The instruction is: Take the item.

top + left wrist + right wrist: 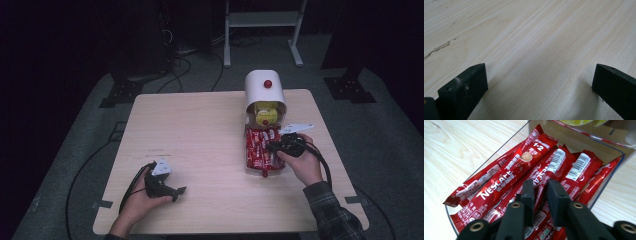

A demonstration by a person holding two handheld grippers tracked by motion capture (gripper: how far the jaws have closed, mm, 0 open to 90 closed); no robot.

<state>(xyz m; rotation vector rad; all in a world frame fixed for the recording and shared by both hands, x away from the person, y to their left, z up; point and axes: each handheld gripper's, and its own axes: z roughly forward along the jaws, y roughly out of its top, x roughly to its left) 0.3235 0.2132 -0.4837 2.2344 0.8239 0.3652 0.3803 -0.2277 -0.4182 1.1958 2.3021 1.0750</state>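
Observation:
A clear tray [246, 167] at the table's right holds several red Nescafe coffee sticks [506, 175]. My right gripper [541, 192] reaches into it from the near side, and its jaws stand narrowly on either side of one red stick [543, 182], pinching it among the others. In the high view the right gripper [272, 146] sits over the tray's right half. My left gripper [172, 192] rests near the table's front left. Its jaws [540, 75] stand wide apart over bare wood with nothing between them.
Behind the tray stands a white domed dispenser [264, 90] with a red knob and a yellow item [266, 114] in its opening. A white frame [262, 20] stands on the floor beyond the table. Cables trail from both grippers.

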